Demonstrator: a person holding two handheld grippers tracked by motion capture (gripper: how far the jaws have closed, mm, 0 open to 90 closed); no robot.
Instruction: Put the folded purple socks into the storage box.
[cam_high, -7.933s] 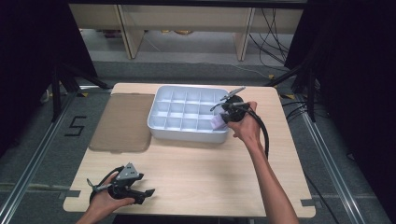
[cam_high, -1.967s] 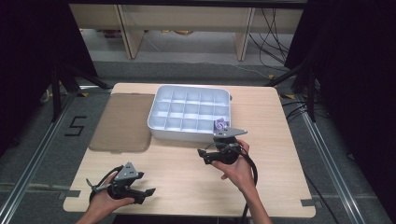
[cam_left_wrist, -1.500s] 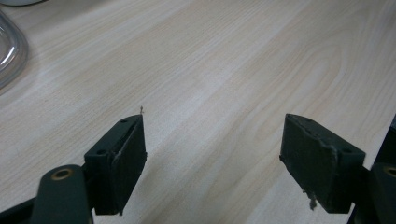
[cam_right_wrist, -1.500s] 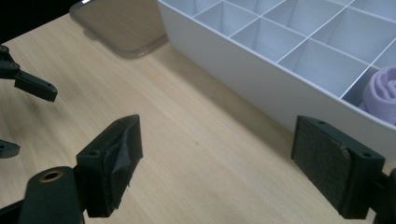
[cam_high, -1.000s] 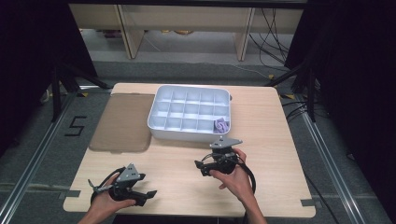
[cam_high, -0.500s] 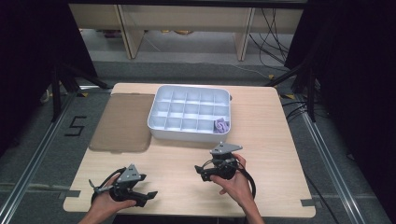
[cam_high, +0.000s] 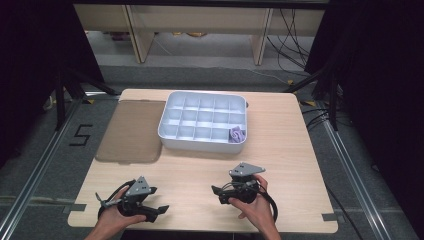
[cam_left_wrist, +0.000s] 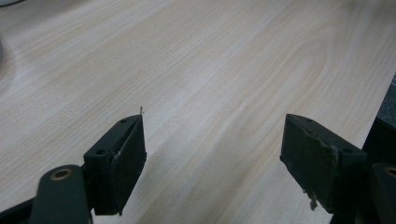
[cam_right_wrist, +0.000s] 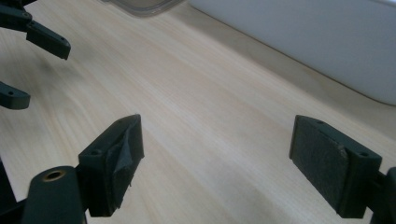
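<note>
From above, at the near edge of table (cam_high: 200, 172), find left gripper (cam_high: 159, 199) and right gripper (cam_high: 219, 195) well apart, each in a hand, tips turned toward one another. Read both as released, with nothing between the jaws. Off to the right gripper's right side, across bare wood, spot tray (cam_high: 200, 145); purple piece (cam_high: 236, 134) lies inside it, in the corner cell nearest that gripper. Beside the tray, farther from the right gripper, note lid (cam_high: 132, 130) lying flat.

Along the left gripper (cam_left_wrist: 212, 140), see jaws spread wide over plain wood (cam_left_wrist: 233, 56), gripping nothing and touching nothing.

Along the right gripper (cam_right_wrist: 215, 140), see the same wide gap with nothing held; tray wall (cam_right_wrist: 303, 42) ahead and to the right, lid corner (cam_right_wrist: 144, 5) far ahead, left gripper (cam_right_wrist: 32, 70) ahead at the left, also spread.

Judge the step as a rest between moves: piece already in its cell, tools parked. Expect the next move, likely closing the tray, to call for reaching far across to the lid, pinching its rim, lifting it level, and setting it squarely over the tray without catching the piece.
</note>
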